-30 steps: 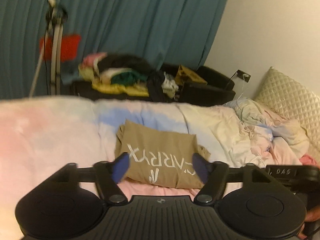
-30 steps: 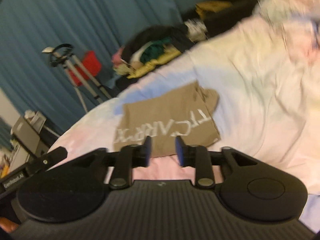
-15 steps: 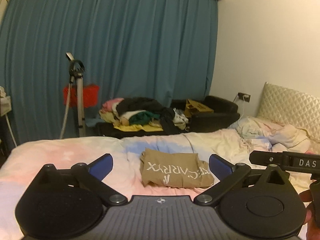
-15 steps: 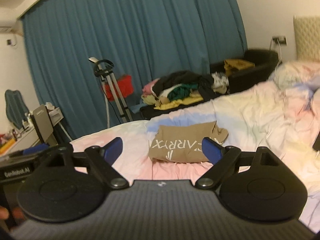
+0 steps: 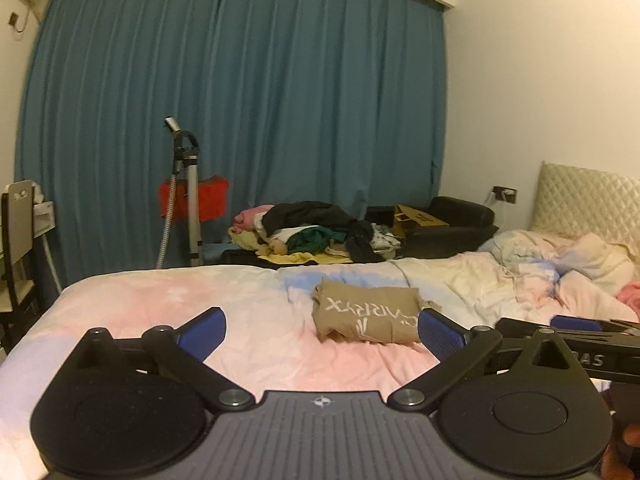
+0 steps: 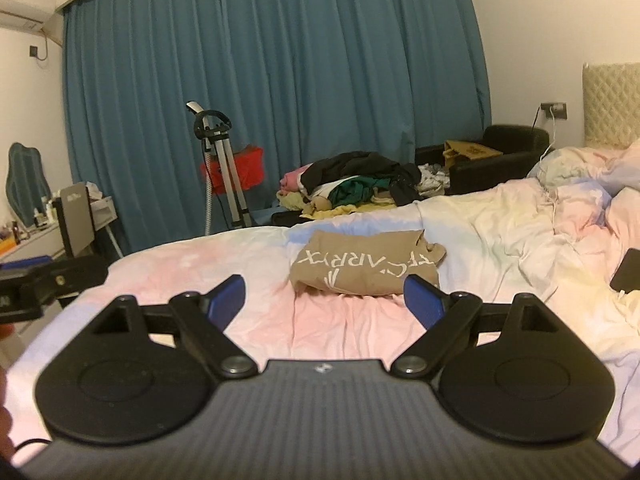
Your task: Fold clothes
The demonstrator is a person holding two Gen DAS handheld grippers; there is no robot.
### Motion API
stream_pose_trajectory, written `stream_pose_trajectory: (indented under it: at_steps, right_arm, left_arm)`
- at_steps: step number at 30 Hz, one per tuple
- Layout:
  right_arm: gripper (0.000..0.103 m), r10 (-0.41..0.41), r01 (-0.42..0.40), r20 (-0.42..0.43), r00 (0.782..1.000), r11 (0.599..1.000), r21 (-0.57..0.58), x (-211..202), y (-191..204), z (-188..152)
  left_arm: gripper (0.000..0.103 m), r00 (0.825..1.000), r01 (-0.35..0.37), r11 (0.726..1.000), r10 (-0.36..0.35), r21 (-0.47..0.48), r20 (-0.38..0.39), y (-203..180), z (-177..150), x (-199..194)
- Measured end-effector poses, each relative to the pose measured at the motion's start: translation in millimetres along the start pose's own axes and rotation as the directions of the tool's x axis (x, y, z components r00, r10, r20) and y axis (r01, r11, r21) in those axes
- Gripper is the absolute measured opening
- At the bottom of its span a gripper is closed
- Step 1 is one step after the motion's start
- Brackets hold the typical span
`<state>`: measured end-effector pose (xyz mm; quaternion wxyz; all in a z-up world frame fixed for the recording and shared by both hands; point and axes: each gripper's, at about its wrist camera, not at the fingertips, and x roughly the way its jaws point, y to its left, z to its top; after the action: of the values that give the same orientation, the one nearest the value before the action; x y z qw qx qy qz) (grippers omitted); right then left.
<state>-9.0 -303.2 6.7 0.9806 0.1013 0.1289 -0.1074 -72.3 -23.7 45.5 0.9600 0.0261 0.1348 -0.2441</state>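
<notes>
Item: folded tan shirt (image 5: 366,314), white lettering up, lying on the pink-and-white bed (image 5: 240,300), touched by nothing. My left tongs (image 5: 320,330): spread wide, empty, held above the bed, short of the shirt. My right tongs (image 6: 324,294): likewise released and empty. Background: clothes pile (image 6: 352,184) before the blue curtain (image 6: 280,80).

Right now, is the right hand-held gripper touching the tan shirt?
Apart. The right wrist view shows the right hand-held gripper open and empty, with bare pink sheet between its fingertips and the folded tan shirt lying farther up the bed.
</notes>
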Motion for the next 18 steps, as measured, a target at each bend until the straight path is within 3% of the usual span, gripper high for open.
stream_pose_trajectory:
  at_steps: [18]
  right_arm:
    - [0.087,-0.042,0.043,0.007,0.999,0.997,-0.071,17,22,-27]
  left_arm:
    - [0.103,0.999,-0.046,0.999,0.046,0.012,-0.012,13,-35,24]
